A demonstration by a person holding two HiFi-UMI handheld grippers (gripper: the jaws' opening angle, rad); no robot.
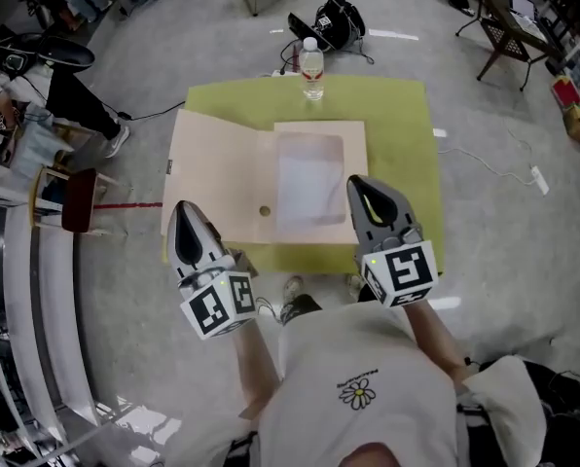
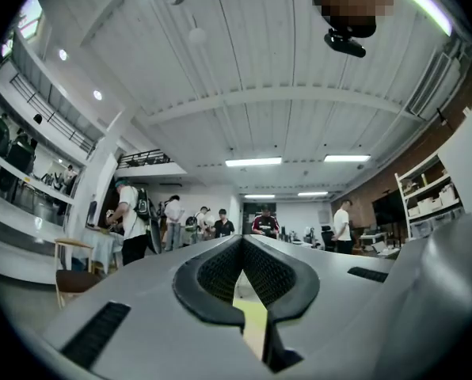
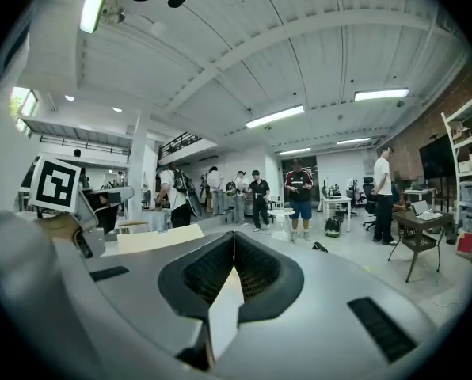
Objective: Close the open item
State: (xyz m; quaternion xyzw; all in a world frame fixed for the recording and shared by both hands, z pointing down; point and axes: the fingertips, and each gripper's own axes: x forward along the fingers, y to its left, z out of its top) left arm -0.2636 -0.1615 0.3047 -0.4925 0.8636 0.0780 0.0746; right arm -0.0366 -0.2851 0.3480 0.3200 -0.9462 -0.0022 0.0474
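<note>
Approach step. Left claw (image 1: 186, 214) and right claw (image 1: 363, 191) both pressed together, empty. Open folder (image 1: 222, 163) just ahead on table (image 1: 407, 115); next, probably lift a flap and fold over.

One folder (image 1: 220, 178), one bottle (image 1: 311, 69)

The right hand-held gripper (image 1: 360, 185) hides the near right corner of the folder (image 1: 222, 178) (bottle (image 1: 312, 69) label unreadable).
</note>
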